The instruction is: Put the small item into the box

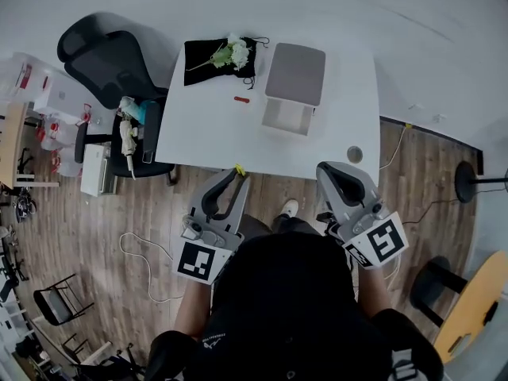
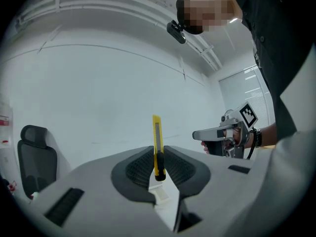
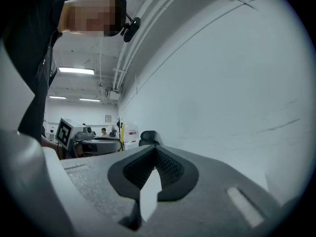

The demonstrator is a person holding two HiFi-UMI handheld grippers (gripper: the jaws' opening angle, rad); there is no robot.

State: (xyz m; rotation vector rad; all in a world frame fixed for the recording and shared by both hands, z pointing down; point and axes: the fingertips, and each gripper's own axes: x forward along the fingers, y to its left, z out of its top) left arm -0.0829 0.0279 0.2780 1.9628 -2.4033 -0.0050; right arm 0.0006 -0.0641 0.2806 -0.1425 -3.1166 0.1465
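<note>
Left tongs [image 1: 236, 173] and right tongs [image 1: 332, 168] I hold at lower centre of the head view, by the near edge of the white bench [image 1: 206, 137]. At upper centre stands the open box [image 1: 287, 116], with a small red item [image 1: 241, 99] just left of it and a black cloth [image 1: 202, 62] beyond. In the left gripper view, my left tongs pinch a yellow utility knife [image 2: 157, 137] upright at centre frame. In the right gripper view, my right tongs are pressed together.

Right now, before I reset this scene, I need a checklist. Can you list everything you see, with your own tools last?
table: one, white, ahead of the person
box: one, grey, far side of table
small item: one, red, on table left of box
cloth: one, black, table's far left corner
flowers: one bunch, white, on the cloth
office chair: one, black, left of table
utility knife: one, yellow, held upright
left tool: one, grey, shut on utility knife
right tool: one, grey, shut, empty
</note>
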